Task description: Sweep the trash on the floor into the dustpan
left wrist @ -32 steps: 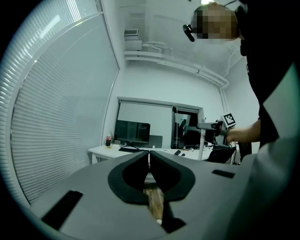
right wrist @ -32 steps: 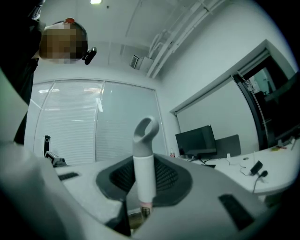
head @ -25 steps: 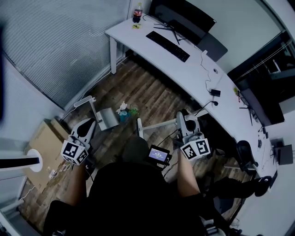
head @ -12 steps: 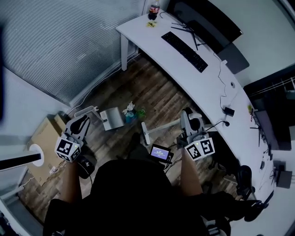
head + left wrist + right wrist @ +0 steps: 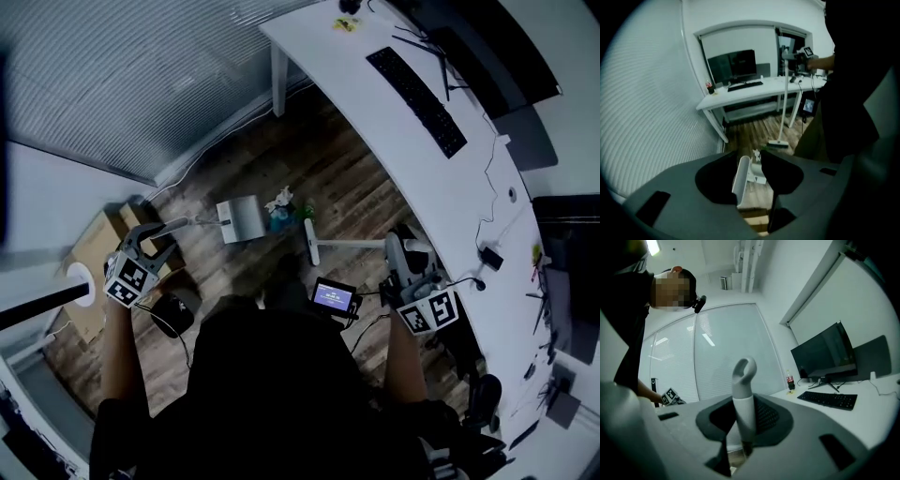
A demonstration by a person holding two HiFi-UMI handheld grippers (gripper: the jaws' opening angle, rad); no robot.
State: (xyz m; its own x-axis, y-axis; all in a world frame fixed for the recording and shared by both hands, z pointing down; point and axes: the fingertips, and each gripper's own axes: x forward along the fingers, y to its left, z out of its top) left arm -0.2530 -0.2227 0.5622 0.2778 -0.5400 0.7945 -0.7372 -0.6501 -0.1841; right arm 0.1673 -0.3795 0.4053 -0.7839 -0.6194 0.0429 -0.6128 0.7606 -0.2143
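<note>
Between the jaws of the left gripper (image 5: pixel 145 242) nothing is pinched. They are opening, and the dustpan handle (image 5: pixel 183 224) shows through the gap ahead with neither pad pressing on it. A second ago this gripper sat nearly closed, close in front of the person. Now it is out at the left, tipped downward, its tips near the free end of that handle. I read that as the reach for the dustpan, so sweeping has not begun. The right gripper (image 5: pixel 743 423) is clamped on the broom handle (image 5: pixel 743 380), just below its loop end, as it was before.

Outward from there, the dustpan (image 5: pixel 242 218) rests on the wooden floor (image 5: pixel 328 178). Its handle runs away to the left in the head view, toward the left gripper. Its pan end seems turned to the trash (image 5: pixel 279 203), a small heap of crumpled white and teal scraps just beside it. The broom's long axis runs from the right gripper down and leftward to the broom head (image 5: pixel 310 242). That head lies crosswise on the floor, on the other side of the heap from the pan, so the trash sits between the two.
</note>
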